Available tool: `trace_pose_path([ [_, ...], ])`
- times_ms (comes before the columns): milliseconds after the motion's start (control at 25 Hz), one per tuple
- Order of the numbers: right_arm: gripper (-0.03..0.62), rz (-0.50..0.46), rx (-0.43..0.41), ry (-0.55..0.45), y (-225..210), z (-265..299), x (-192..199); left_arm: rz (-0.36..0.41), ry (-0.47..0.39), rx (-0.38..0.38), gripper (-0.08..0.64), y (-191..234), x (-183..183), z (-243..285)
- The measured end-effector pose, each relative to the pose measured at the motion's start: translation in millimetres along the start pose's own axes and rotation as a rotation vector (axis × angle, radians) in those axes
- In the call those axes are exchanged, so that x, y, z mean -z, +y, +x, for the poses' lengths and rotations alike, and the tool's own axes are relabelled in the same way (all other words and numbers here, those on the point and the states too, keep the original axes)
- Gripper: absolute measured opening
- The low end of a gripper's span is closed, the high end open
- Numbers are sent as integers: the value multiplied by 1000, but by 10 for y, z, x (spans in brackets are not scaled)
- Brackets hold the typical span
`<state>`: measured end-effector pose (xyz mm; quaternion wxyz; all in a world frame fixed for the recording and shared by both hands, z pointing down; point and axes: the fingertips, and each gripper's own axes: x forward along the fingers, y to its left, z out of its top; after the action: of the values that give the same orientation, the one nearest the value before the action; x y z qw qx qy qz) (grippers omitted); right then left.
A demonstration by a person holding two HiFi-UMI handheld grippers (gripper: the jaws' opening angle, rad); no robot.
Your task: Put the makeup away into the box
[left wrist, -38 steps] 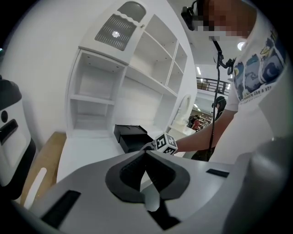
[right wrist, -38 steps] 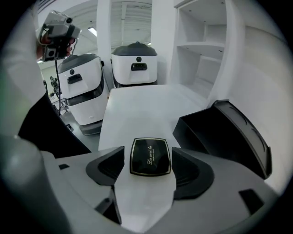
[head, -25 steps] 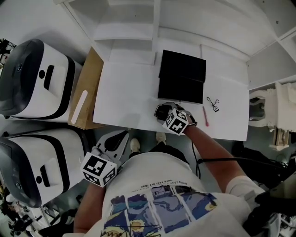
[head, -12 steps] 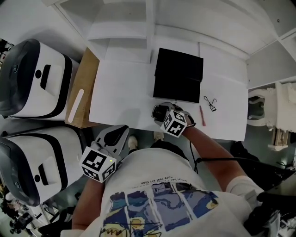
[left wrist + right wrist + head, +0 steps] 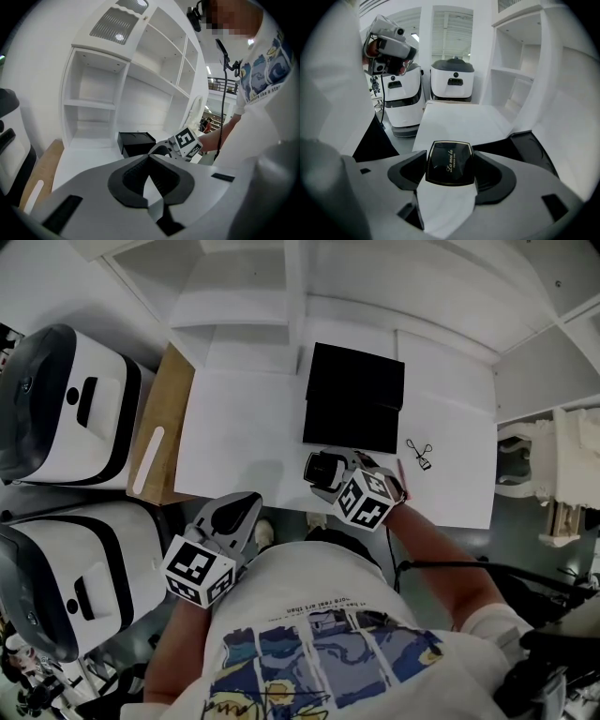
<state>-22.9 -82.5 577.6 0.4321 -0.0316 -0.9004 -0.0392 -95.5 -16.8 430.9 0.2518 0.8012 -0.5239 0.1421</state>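
Note:
The black box (image 5: pixel 352 409) lies open on the white table (image 5: pixel 234 427), also seen in the right gripper view as the black box (image 5: pixel 532 145) to the right. My right gripper (image 5: pixel 320 468) hovers just in front of it, shut on a black compact (image 5: pixel 449 157) with gold lettering, held flat between the jaws (image 5: pixel 451 164). An eyelash curler (image 5: pixel 419 453) and a pink pencil (image 5: pixel 401 470) lie on the table to the right of the box. My left gripper (image 5: pixel 246 504) hangs off the table's near edge, its jaws (image 5: pixel 149 158) shut on nothing.
A brown board (image 5: pixel 159 413) with a white strip (image 5: pixel 147 460) lies left of the table. Two white machines (image 5: pixel 66 399) (image 5: pixel 66 577) stand at the far left. White shelving (image 5: pixel 375 296) rises behind the table. A white cabinet (image 5: pixel 562 465) stands at right.
The right gripper with the compact has stayed in front of the box, turning slightly. The left gripper has barely moved.

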Motion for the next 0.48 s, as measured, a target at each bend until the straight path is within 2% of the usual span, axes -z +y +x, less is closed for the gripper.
trace_pose_path([
  [280, 324, -14, 87, 8, -603, -223, 0, -1, -9, 1, 14, -26, -28, 37],
  [480, 324, 4, 101, 55, -1015, -85, 169, -14, -14, -25, 14, -13, -13, -1],
])
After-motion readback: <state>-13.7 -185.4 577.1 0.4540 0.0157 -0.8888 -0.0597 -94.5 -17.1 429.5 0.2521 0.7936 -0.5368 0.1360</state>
